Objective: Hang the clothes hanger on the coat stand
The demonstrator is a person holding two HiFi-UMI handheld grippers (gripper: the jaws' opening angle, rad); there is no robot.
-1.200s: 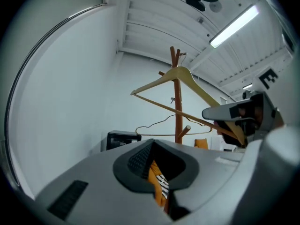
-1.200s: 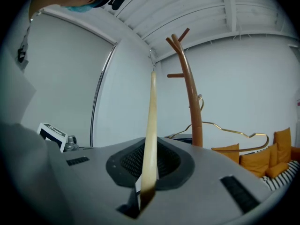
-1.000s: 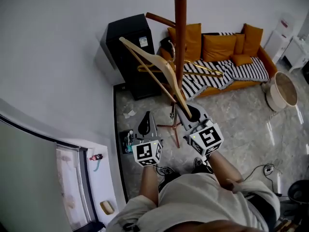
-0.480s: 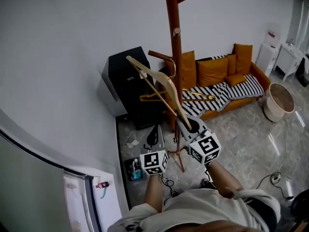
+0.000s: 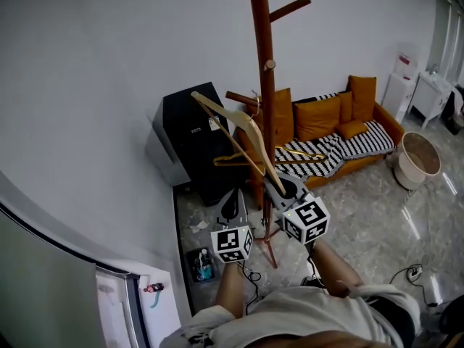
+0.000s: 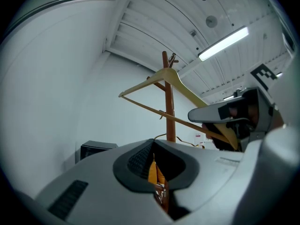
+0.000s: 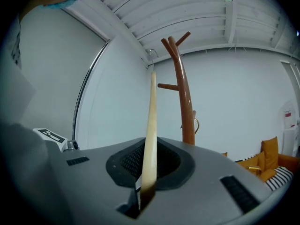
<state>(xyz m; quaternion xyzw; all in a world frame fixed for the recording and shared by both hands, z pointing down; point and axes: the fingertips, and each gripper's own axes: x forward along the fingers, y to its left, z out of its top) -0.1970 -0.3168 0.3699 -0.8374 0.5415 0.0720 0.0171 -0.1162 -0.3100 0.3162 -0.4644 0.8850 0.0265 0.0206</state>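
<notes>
The brown wooden coat stand (image 5: 264,85) rises in the middle of the head view, with pegs near its top. A pale wooden clothes hanger (image 5: 235,125) slants up to the left in front of the pole. My right gripper (image 5: 280,185) is shut on the hanger's lower end. The hanger's metal hook lies close to the pole beside a lower peg. In the right gripper view the hanger (image 7: 151,125) runs edge-on out of the right gripper (image 7: 144,184), left of the stand (image 7: 185,102). My left gripper (image 5: 232,200) hangs shut and empty, left of the stand's foot.
A second, brass-coloured hanger (image 5: 290,154) hangs low on the stand. Behind stand a black cabinet (image 5: 190,133) against the white wall, an orange sofa (image 5: 341,114) with a striped throw, and a round basket (image 5: 417,154). Small items and cables (image 5: 203,265) lie on the floor.
Both grippers have risen, and the hanger has come up with the right one. The head view has tilted up, so more of the stand's top and pegs shows.
</notes>
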